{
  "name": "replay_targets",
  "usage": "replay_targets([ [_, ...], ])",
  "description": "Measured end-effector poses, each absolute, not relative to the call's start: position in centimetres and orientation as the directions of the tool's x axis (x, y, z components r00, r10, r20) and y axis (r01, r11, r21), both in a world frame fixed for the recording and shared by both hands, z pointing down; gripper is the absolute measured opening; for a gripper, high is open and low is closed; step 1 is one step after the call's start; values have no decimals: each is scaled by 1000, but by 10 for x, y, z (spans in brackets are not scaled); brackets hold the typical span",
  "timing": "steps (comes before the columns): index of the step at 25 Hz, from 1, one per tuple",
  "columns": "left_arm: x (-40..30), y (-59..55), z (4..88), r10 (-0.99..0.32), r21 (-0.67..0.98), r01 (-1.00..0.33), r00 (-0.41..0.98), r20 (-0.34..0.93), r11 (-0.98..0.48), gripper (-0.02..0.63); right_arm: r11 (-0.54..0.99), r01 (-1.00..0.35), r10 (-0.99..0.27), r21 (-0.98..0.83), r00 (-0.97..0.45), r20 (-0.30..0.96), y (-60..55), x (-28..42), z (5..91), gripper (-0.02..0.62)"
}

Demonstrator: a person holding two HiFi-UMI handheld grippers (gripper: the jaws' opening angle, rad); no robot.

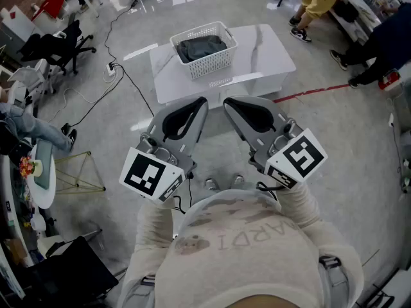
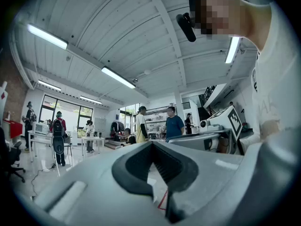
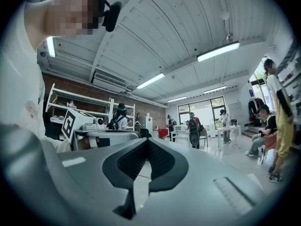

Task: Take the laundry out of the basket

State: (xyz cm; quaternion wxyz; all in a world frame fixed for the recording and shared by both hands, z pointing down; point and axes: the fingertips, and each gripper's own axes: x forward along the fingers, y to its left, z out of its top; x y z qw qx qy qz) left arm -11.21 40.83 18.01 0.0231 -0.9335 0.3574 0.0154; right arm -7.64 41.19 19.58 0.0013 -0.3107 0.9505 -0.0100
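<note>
Left gripper [image 2: 152, 144] has its jaws closed tip to tip with nothing between them; only the hollow of their dark pads shows. Right gripper [image 3: 146, 141] is the same, closed and empty. Both are held close to the person's chest and point toward the white table [image 1: 270, 50], well apart from it. On that table stands the white basket [image 1: 217, 63], and the dark grey laundry [image 1: 202, 46] lies bunched inside it, below the rim. By my reading the task has not begun: nothing is out of the basket, and all of the laundry is yet to be lifted. Little writing can be read. Each gripper's cube bears black-and-white square markers [image 1: 151, 174], with no words. The person's pale sweatshirt [image 1: 257, 262] shows large faint letters, seemingly "ARDI", broken by folds, so I cannot tell the whole word.
</note>
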Motion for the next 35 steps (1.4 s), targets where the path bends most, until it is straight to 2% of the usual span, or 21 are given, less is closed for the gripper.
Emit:
replay_targets([
  [17, -156, 395, 190, -625, -61, -626, 779, -44, -777, 0, 757, -653, -653, -20, -757, -7, 399, -116, 204, 28],
  [26, -129, 366, 195, -629, -61, -630, 777, -39, -774, 0, 728, -684, -685, -45, -727, -41, 365, -72, 205, 43],
  [35, -58, 289, 192, -680, -64, -681, 732, -43, -729, 1, 776, -629, -630, -45, -774, -61, 281, -4, 200, 29],
])
